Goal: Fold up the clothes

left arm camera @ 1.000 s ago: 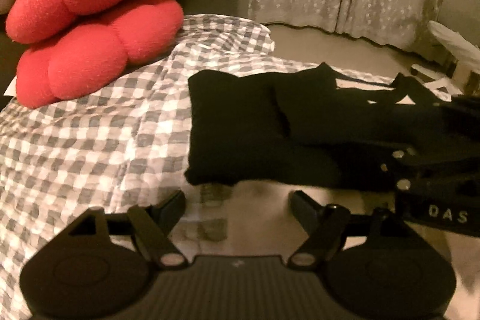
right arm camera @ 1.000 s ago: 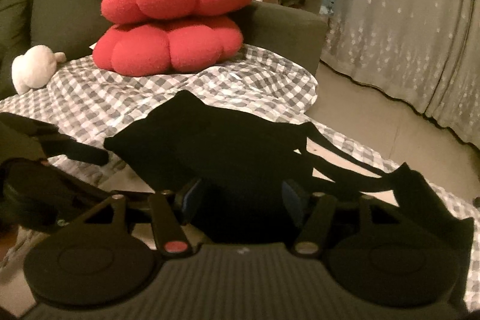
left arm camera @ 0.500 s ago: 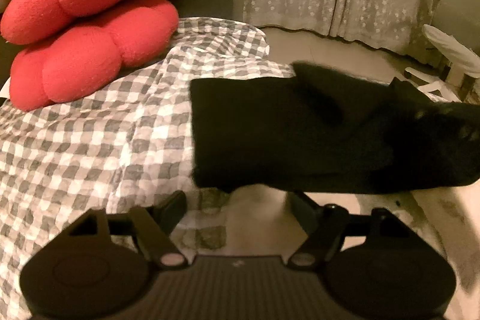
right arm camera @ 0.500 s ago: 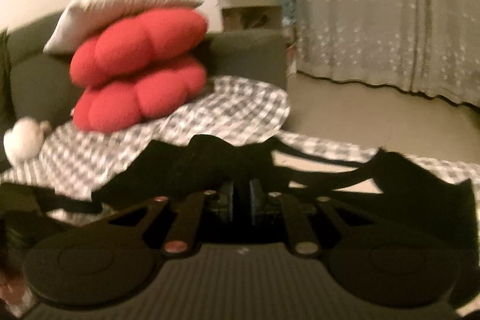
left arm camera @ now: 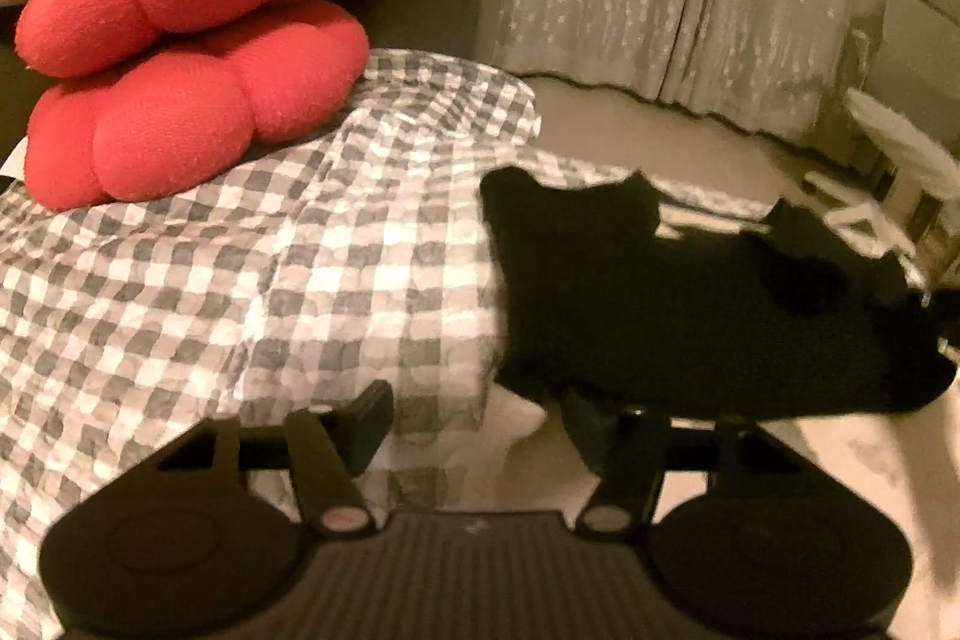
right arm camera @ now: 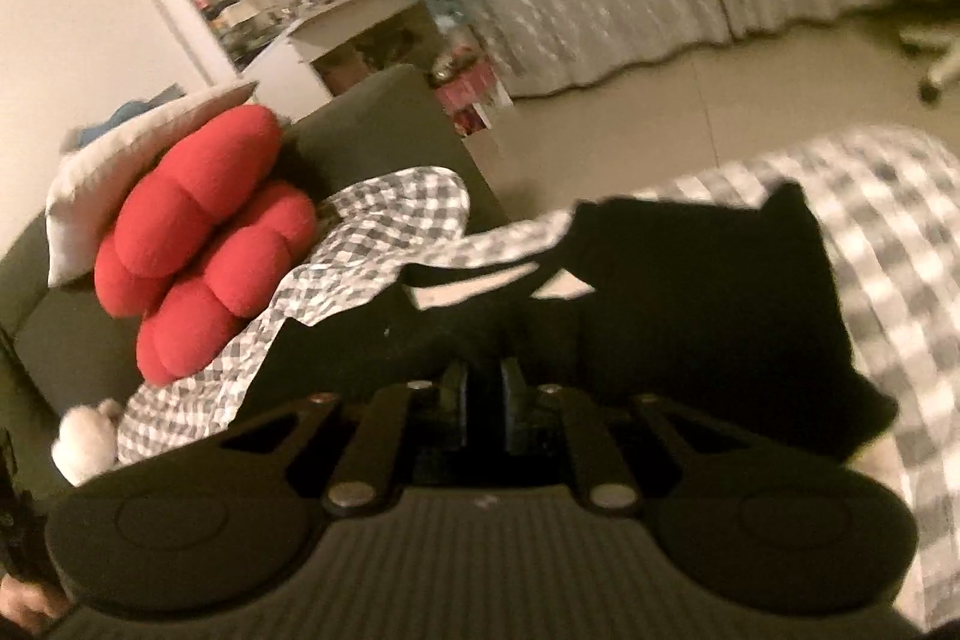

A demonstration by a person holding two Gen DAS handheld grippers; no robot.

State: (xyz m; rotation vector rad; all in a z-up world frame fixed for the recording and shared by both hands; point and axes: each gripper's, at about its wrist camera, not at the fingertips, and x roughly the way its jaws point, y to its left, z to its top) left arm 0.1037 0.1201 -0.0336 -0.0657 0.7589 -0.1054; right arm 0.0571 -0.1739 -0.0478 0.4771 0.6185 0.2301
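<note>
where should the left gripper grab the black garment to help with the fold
Take the black garment at its near lower-left corner, coming in low from the front edge of the checked cover. That corner lies flat and free just ahead of the left gripper, whose jaws are closing with nothing between them. The right gripper already pinches the cloth farther along; its jaws are opening slightly.

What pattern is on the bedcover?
Grey-and-white check on the bedcover; clearest in the left wrist view.

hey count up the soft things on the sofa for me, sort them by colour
Red cushions: 2
White pillow: 1
White plush toy: 1
Black garment: 1
Grey checked cover: 1
Total: 6
</note>
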